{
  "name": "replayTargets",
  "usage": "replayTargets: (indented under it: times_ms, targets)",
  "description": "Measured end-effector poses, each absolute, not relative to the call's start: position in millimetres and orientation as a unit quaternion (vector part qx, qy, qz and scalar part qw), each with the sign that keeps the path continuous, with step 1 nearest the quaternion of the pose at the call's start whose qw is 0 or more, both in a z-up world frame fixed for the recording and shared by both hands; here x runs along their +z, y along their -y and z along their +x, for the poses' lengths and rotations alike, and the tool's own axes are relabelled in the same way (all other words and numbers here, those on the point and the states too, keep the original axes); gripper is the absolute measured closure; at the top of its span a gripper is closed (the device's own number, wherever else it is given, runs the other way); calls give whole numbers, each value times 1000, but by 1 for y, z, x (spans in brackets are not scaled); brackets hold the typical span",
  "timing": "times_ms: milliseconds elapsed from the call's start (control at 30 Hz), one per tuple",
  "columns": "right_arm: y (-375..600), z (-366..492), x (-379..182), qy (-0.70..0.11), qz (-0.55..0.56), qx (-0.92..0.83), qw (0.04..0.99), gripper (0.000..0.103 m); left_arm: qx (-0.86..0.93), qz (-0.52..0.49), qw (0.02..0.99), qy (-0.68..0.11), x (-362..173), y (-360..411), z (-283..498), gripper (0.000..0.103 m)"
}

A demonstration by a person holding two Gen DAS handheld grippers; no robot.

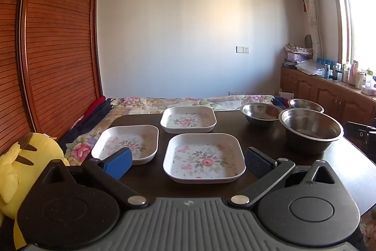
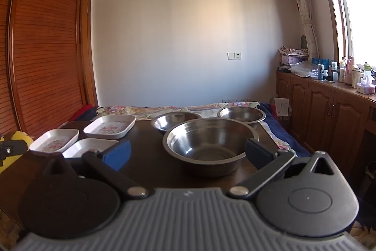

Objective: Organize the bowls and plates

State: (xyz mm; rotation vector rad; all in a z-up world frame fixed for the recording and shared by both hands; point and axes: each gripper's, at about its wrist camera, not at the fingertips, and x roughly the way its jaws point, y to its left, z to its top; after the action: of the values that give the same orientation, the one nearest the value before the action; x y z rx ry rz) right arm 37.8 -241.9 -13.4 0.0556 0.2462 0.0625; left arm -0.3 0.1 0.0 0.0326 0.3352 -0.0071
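Three square floral plates lie on the dark table [image 1: 145, 182]: a near one [image 1: 204, 157], a left one [image 1: 127, 143] and a far one [image 1: 188, 118]. Three steel bowls stand to their right: a large near bowl [image 1: 310, 128], a middle bowl [image 1: 260, 112] and a far bowl [image 1: 306, 105]. My left gripper [image 1: 189, 162] is open, its jaws spread wide either side of the near plate without touching it. My right gripper [image 2: 188, 154] is open too, and the large bowl [image 2: 210, 145] sits between its fingers, untouched. The plates [image 2: 109, 126] show at the left of the right wrist view.
A bed with a floral cover [image 1: 188, 101] lies behind the table. A yellow plush toy [image 1: 21, 166] sits at the left, beside a wooden slatted wardrobe [image 1: 47, 39]. Wooden cabinets [image 2: 329, 114] with bottles and clutter on top line the right wall under the window.
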Motion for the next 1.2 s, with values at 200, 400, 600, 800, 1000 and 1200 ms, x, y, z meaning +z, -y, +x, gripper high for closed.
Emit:
replayTargets:
  times_ms: [200, 400, 600, 800, 1000, 1200]
  targets:
    - [242, 37, -13, -123, 25, 30, 992, 0, -4, 17, 986, -168, 0, -1, 0, 0]
    - [243, 37, -13, -122, 25, 30, 992, 0, -3, 20, 986, -168, 0, 0, 0, 0]
    - [244, 36, -13, -121, 25, 30, 992, 0, -3, 21, 985, -168, 0, 0, 0, 0]
    - [244, 36, -13, -121, 25, 30, 992, 0, -3, 22, 985, -168, 0, 0, 0, 0]
    - [243, 36, -13, -122, 25, 30, 992, 0, -3, 23, 985, -168, 0, 0, 0, 0]
    - [245, 35, -13, -122, 24, 30, 992, 0, -3, 23, 986, -168, 0, 0, 0, 0]
